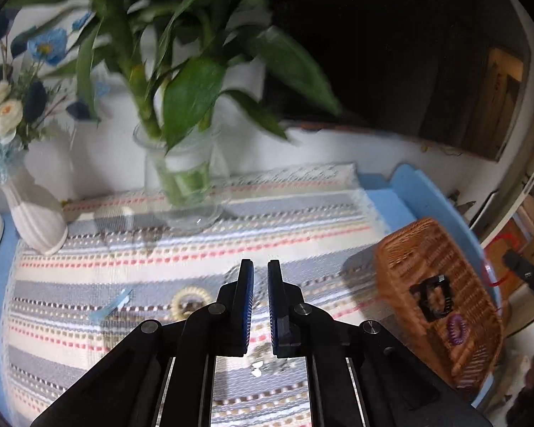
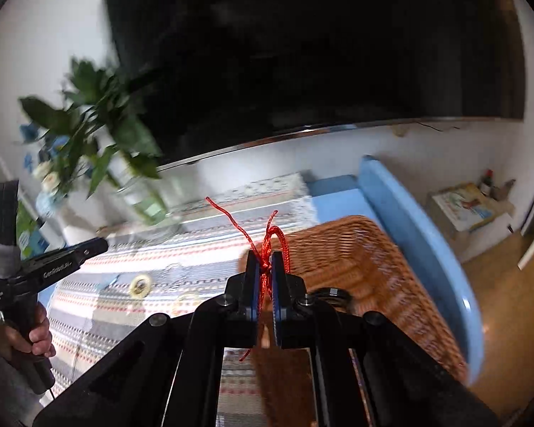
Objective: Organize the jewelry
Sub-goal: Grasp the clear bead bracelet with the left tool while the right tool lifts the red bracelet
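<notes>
My right gripper is shut on a red cord bracelet and holds it in the air above the near-left edge of a brown wicker basket. The basket holds a black square clip and a purple spiral hair tie. My left gripper is nearly shut and empty above the striped mat. A cream spiral hair tie and a light blue strip lie on the mat to its left. The left gripper also shows in the right wrist view.
A glass vase with a green plant stands at the back of the mat. A white vase with flowers stands at the back left. The blue table has a raised edge right of the basket. A dark screen hangs behind.
</notes>
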Demonstrator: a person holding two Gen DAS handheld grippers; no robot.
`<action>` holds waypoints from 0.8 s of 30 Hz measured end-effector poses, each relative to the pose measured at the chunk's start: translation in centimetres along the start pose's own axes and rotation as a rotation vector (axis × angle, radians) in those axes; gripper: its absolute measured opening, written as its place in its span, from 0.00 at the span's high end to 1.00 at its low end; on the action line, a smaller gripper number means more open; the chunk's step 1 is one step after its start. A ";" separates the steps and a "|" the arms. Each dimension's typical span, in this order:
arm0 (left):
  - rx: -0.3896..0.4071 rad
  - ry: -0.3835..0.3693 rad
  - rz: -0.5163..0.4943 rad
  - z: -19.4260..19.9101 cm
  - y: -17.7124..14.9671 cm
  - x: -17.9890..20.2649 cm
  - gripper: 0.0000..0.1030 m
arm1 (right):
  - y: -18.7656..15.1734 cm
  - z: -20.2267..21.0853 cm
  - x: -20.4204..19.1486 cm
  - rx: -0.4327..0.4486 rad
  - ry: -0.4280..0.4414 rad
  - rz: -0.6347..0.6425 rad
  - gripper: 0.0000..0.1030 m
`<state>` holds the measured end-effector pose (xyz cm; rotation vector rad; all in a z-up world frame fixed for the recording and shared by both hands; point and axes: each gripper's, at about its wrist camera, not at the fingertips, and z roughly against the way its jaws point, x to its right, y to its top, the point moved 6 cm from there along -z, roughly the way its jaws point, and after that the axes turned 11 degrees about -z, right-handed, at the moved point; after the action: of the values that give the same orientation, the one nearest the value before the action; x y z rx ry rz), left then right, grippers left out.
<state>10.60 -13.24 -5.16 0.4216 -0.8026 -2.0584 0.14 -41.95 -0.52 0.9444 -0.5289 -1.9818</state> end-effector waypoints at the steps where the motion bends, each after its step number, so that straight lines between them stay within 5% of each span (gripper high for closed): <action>1: -0.017 -0.006 0.019 -0.5 -0.4 -0.5 0.92 | 0.1 0.1 0.7 0.001 -0.011 -0.010 0.94; 10: -0.213 -0.112 0.150 -7.6 -3.9 -2.2 0.84 | -0.6 0.1 2.6 -0.019 -0.050 -0.025 0.94; 15: -0.327 -0.082 0.143 -12.4 -5.7 -2.0 0.79 | -0.9 0.0 2.7 -0.028 -0.065 -0.021 0.94; 18: -0.284 -0.046 0.184 -13.0 -5.4 -2.8 0.59 | -1.2 0.0 3.1 -0.035 -0.073 -0.035 0.94; 24: -0.231 0.096 0.005 -14.5 -4.7 -1.9 0.59 | -1.7 -0.3 4.1 -0.057 -0.087 -0.070 0.94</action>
<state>16.88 -15.31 -18.96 0.3857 -0.5014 -2.0804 -1.96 -44.46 -3.59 0.8547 -0.4909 -2.0976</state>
